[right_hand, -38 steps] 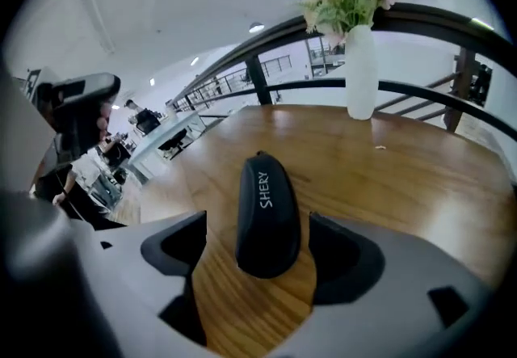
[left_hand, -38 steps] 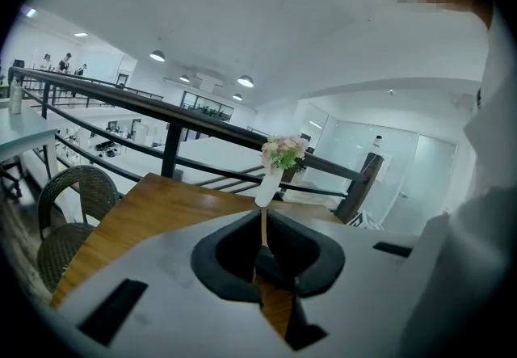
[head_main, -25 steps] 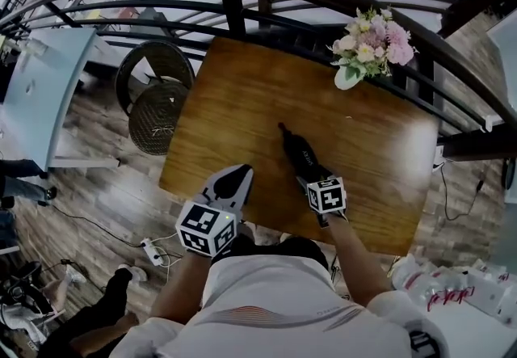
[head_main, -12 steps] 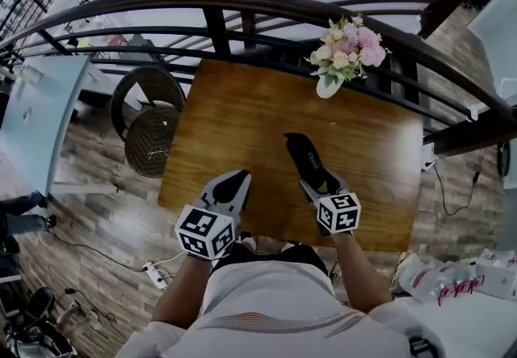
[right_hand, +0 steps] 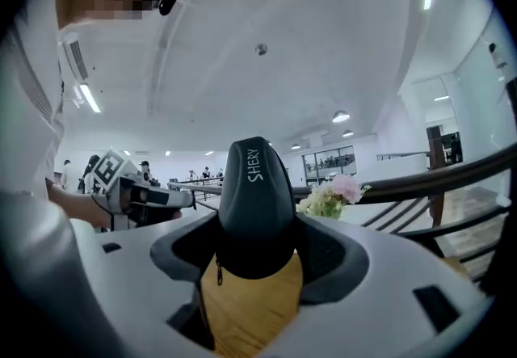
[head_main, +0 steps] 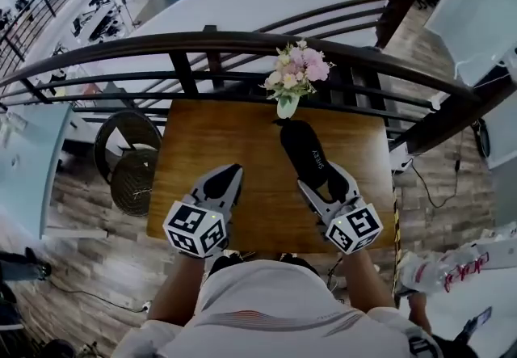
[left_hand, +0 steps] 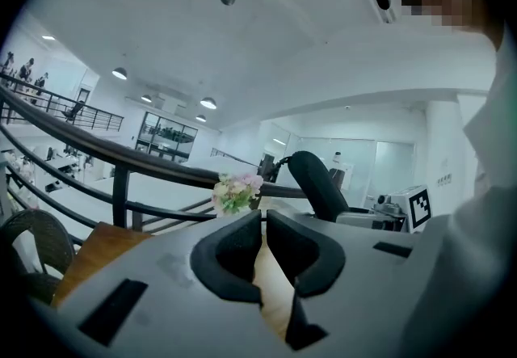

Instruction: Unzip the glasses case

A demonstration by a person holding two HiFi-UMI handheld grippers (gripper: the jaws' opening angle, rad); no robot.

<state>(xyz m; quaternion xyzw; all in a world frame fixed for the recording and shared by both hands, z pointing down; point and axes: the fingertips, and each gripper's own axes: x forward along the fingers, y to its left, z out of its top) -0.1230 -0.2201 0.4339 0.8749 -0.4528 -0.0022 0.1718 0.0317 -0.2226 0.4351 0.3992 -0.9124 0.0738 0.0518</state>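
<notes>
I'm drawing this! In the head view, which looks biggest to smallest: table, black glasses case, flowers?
1. Table.
2. Glasses case and flowers look about alike; the case is held up nearer the camera, so no ranking.

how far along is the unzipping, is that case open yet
Done: the right tongs grip the black oval glasses case, held above the brown wooden table. In hand: its small zipper pull hangs at the near end, untouched; the left tongs are shut and empty, off to the side. Left: the whole unzipping, since the case shows no gap and looks closed.
</notes>
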